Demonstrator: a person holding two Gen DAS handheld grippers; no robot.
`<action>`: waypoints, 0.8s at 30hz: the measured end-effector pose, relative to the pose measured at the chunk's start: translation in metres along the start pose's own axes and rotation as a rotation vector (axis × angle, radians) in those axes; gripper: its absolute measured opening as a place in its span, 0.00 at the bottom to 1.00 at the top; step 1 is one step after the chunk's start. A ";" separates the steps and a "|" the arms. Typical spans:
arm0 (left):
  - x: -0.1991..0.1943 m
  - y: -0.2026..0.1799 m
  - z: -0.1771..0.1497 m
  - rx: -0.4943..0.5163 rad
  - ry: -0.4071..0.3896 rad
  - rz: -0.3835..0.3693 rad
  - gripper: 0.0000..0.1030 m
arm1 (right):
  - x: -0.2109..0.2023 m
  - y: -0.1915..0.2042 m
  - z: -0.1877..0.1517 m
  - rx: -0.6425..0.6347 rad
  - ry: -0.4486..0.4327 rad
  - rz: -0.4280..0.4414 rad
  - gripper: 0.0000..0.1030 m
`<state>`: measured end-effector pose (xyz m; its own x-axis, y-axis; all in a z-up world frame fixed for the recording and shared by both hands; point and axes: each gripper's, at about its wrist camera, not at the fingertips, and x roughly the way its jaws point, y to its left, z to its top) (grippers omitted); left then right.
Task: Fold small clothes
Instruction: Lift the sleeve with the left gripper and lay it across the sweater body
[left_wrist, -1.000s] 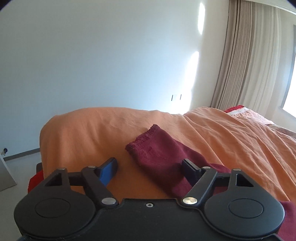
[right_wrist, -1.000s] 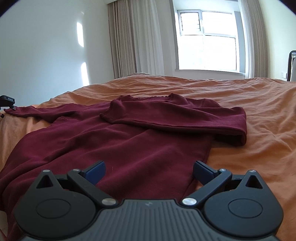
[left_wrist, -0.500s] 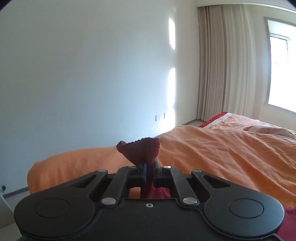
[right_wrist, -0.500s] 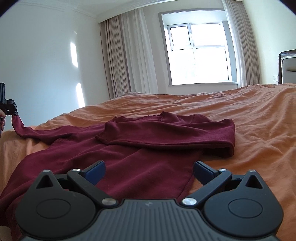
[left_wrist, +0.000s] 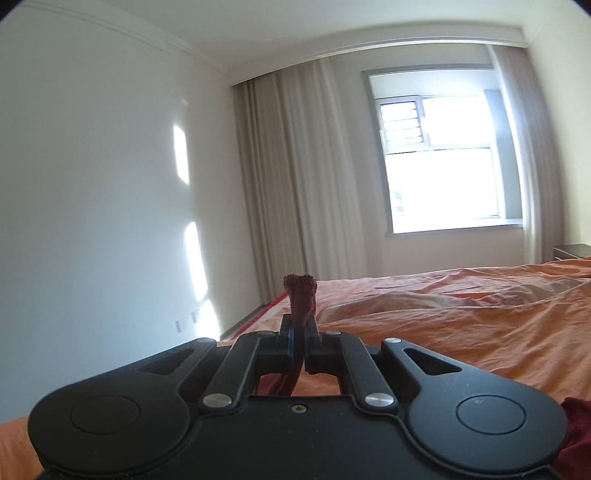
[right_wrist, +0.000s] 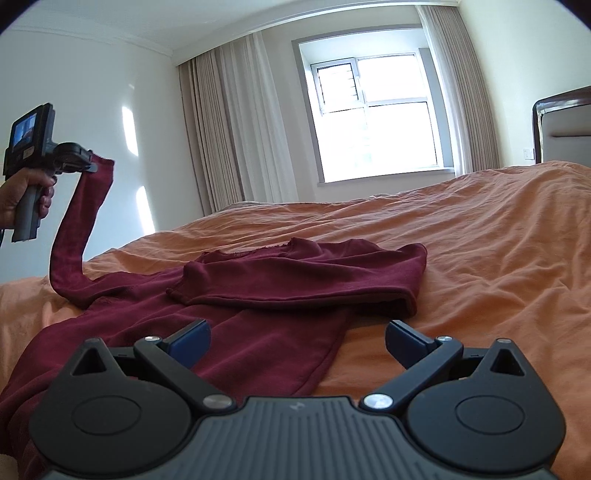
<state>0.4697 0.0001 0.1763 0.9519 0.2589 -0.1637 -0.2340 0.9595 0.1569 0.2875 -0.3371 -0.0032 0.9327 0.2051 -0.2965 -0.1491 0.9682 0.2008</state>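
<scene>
Maroon sleeve (right_wrist: 79, 225) pinched in raised left tongs (left_wrist: 300, 334).

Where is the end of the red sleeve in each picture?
Left wrist view: the sleeve cuff pokes up at centre, pinched in the left claw.
Right wrist view: the cuff is at upper left, lifted off the bed by that claw; the right claw is open.
Shared landmark: the window.
</scene>
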 end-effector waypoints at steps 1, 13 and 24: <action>-0.001 -0.016 0.001 0.005 -0.002 -0.027 0.04 | -0.002 -0.003 -0.001 0.005 -0.001 -0.006 1.00; 0.006 -0.197 -0.093 0.060 0.065 -0.381 0.04 | -0.013 -0.034 -0.018 -0.006 0.035 -0.100 1.00; 0.002 -0.238 -0.147 0.099 0.246 -0.557 0.15 | -0.010 -0.028 -0.027 -0.037 0.044 -0.154 1.00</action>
<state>0.4984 -0.2111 -0.0049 0.8492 -0.2491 -0.4655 0.3164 0.9460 0.0709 0.2739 -0.3621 -0.0309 0.9304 0.0589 -0.3617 -0.0180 0.9932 0.1153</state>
